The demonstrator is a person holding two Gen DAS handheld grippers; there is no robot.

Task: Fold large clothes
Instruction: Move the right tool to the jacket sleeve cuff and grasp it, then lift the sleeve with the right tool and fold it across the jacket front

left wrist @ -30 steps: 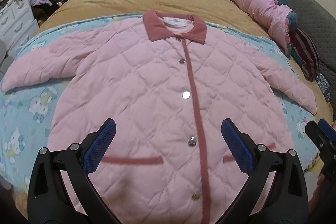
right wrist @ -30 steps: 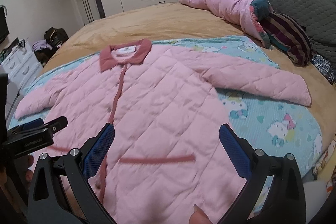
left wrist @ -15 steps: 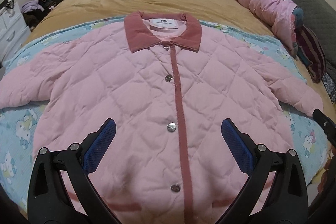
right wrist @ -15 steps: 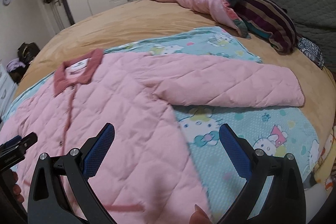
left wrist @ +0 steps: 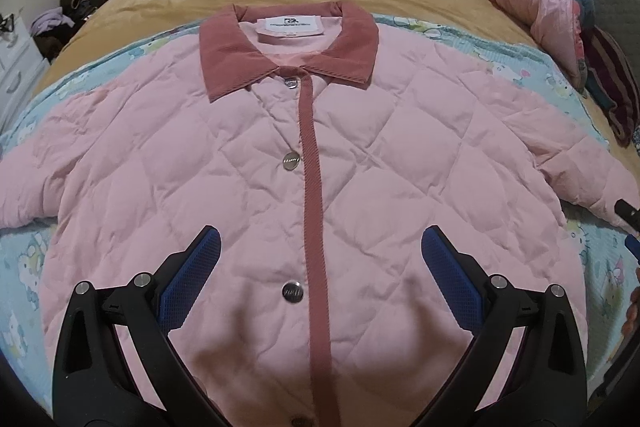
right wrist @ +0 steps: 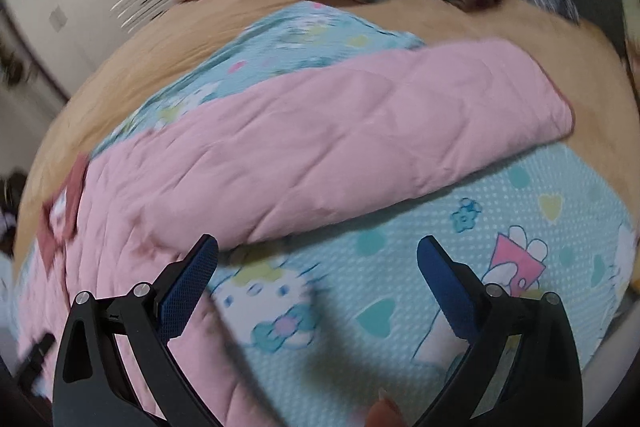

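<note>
Jacket (left wrist: 320,187) flat, unfolded; left gripper (left wrist: 320,251) and right gripper (right wrist: 318,259) both agape, empty. Next: pinch sleeve (right wrist: 380,131).

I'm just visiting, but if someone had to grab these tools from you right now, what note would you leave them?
Left hand-held gripper: open, empty, over the jacket's front.
Right hand-held gripper: open, empty, near the spread right sleeve.
The jacket lies flat, snapped shut, collar away from you, on the cartoon sheet.
Done: laid out.
Left: all folds; the right sleeve is probably first.
</note>
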